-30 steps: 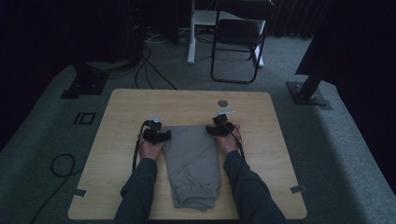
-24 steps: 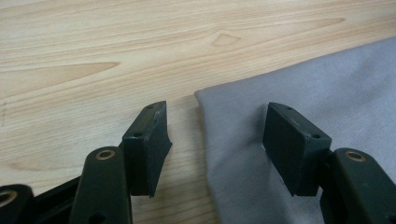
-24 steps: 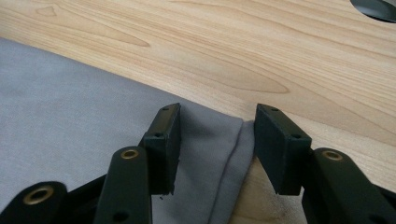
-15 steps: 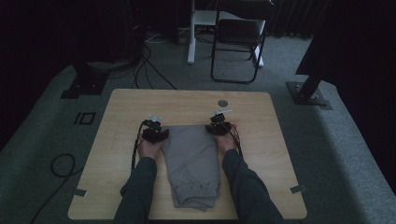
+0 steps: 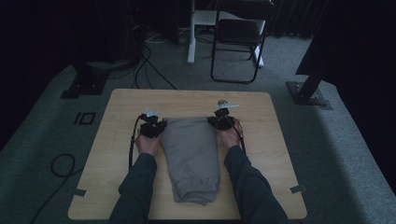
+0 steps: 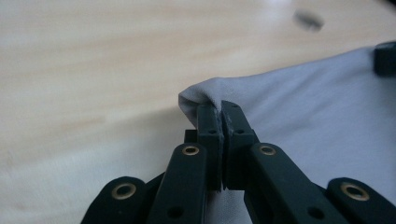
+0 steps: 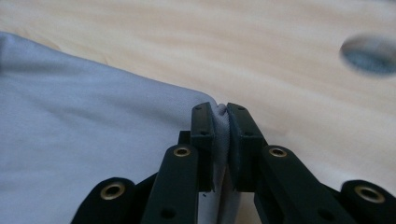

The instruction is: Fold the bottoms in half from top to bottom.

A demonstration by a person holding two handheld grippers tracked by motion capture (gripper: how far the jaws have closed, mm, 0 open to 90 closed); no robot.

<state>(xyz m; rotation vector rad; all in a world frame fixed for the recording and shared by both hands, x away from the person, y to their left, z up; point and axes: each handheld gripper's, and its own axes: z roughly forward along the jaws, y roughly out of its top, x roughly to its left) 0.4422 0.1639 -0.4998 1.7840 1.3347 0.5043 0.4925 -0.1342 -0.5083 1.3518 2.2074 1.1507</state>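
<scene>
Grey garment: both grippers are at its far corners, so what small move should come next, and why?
Probably lift both corners together and carry them toward the person, folding the grey garment. The left gripper and right gripper are each shut on a far corner, while the rest lies flat on the table.

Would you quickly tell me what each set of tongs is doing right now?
Left tongs: shut on a far corner of the folded grey cloth garment.
Right tongs: shut on its other far corner.

A grey cloth [image 5: 192,156], folded into a long strip, lies flat on the tabletop [image 5: 116,116]. Its far edge stretches between both sets of jaws: one corner [image 6: 198,95] is pinched in the left jaws, the other [image 7: 219,116] in the right.
</scene>
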